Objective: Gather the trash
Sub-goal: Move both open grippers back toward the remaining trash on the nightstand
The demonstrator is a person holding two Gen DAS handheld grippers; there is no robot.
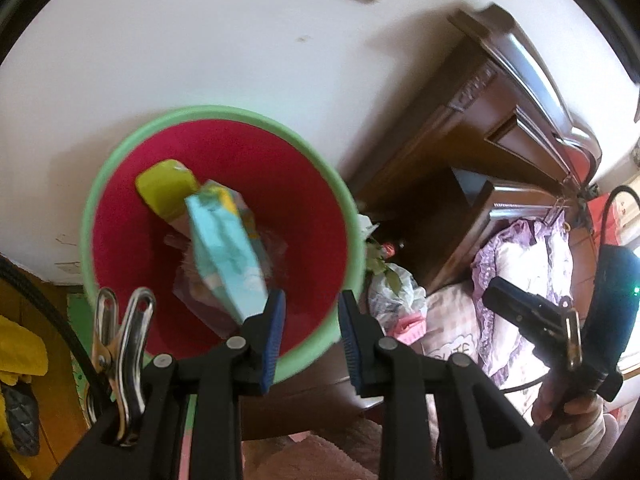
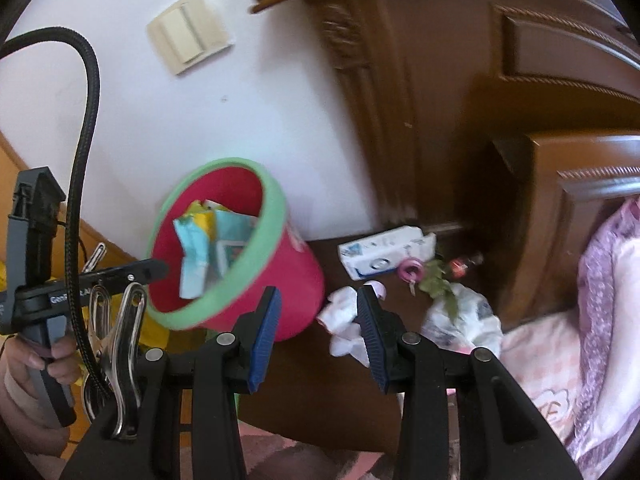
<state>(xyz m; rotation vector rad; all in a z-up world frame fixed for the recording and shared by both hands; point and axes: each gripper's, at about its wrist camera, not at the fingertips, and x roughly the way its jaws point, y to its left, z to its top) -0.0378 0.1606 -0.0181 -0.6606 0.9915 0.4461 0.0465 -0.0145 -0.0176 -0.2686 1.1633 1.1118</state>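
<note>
in the left wrist view, the left gripper [image 1: 311, 338] has its blue fingers [image 1: 273, 342] spread apart with nothing between them. just past them is a red bin [image 1: 304, 216] with a green rim, tipped so we look right into it. inside the bin is a light blue packet [image 1: 224, 256] leaning on its end, with a yellow wrapper [image 1: 166, 190] behind it and some see-through plastic under them. the bottom corner of the blue packet sits very near the left finger, but it is too blurry to tell if they touch. the white wall [image 1: 200, 52] is behind the bin, and a brown wooden headboard [image 1: 500, 120] is off to the right. the right gripper [image 1: 532, 316] shows at the far right, seen from the side, over a purple and pink blanket [image 1: 516, 264]. in the right wrist view, the right gripper [image 2: 318, 338] has its fingers [image 2: 264, 340] spread wide too, holding nothing. it is over a dark brown bench [image 2: 320, 384]. on the bench lie crumpled white tissue [image 2: 340, 320], a white box [image 2: 384, 256], a small pink ring [image 2: 412, 270], some green leaves [image 2: 438, 284] and a white plastic bag [image 2: 464, 320]. the tipped red bin [image 2: 296, 276] is on the left with the packets inside it. the left gripper [image 2: 154, 270] pokes at the bin's rim, and a hand [image 2: 44, 364] holds its handle.
</note>
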